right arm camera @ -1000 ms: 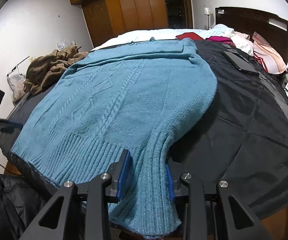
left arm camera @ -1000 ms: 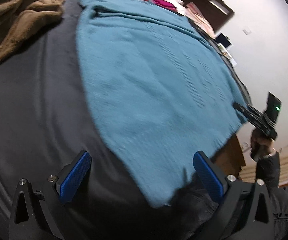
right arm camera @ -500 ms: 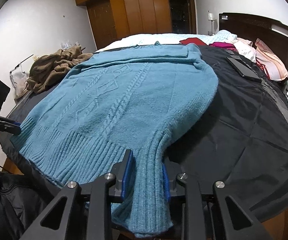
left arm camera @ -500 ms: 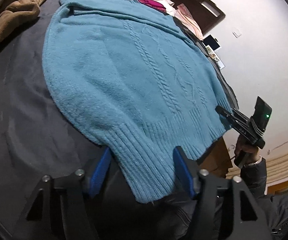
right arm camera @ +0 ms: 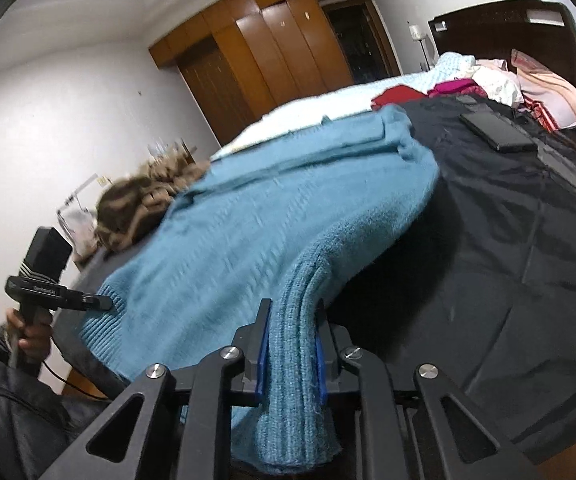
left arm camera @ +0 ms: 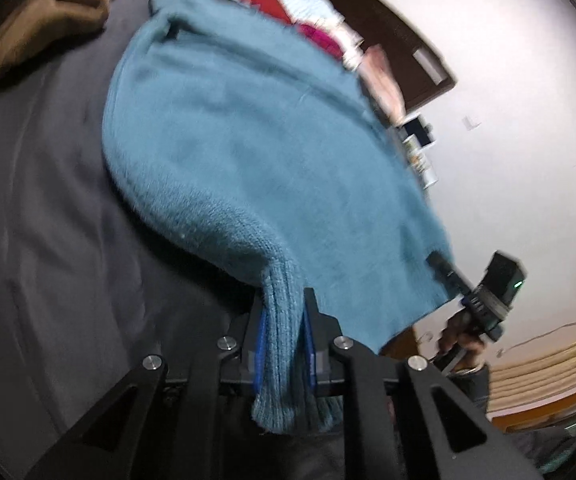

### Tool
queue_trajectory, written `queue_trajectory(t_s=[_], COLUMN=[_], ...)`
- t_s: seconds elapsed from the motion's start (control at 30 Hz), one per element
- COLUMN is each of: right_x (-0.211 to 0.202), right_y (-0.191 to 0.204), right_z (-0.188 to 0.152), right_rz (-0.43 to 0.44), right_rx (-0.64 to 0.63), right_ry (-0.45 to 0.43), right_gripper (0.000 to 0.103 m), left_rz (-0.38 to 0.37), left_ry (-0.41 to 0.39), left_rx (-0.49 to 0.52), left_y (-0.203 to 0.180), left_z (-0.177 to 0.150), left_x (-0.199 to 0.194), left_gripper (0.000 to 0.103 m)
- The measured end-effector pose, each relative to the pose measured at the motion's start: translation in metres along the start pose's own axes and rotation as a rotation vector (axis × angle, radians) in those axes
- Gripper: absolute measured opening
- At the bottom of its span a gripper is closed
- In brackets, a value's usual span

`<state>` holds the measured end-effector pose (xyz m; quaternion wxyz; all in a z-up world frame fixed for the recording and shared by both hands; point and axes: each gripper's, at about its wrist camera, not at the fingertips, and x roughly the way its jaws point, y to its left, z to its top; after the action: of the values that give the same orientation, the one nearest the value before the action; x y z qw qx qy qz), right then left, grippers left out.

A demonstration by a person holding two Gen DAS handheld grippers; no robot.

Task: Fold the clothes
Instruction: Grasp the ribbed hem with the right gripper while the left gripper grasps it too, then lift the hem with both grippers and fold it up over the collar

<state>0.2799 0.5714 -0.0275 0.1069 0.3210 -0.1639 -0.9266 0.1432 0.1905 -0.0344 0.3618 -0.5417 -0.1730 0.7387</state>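
Now both black grippers, left (left arm camera: 283, 344) and right (right arm camera: 291, 346), clamp near ribbed corners of a teal knitted sweater (right arm camera: 248, 240) on a black-covered bed (right arm camera: 528, 240)

Your left gripper (left arm camera: 284, 344) clamped on the teal knitted sweater's ribbed hem (left arm camera: 282, 332), sweater body (left arm camera: 256, 152) spread ahead of the jaws over dark grey bedcover (left arm camera: 40, 220), your right gripper (left arm camera: 444, 276) pinching the far corner.

Both wrist cameras sit low and close at the bed's (right arm camera: 528, 240) foot — facing its headboard (right arm camera: 500, 24), sharing the blue sweater (left arm camera: 268, 152).
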Motion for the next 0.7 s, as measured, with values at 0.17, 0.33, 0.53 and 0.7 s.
queue_trajectory(t_s=[0.17,0.33,0.53,0.7], right_x=[0.002,0.000,0.002,0.002], right_y=[0.009,0.011,0.007,0.001], right_z=[0.019,0.046,0.089,0.134], right_rz=[0.047,0.122,0.155,0.138], right_rx=[-0.022,0.001,0.029,0.044], right_ry=[-0.045,-0.133,-0.203,-0.265], right_gripper=[0.018,0.018,0.018,0.018], left_rz=[-0.019,-0.012,-0.004,0.008], left_ry=[-0.122,-0.179,-0.249,-0.311], left_rx=[0.030,0.047,0.068,0.073], left_y=[-0.009,-0.016,-0.026,-0.034], left_z=[0.023,0.046,0.075,0.113], left_x=[-0.029,-0.042,-0.057,-0.069], left_gripper=[0.017,0.017,0.017,0.017])
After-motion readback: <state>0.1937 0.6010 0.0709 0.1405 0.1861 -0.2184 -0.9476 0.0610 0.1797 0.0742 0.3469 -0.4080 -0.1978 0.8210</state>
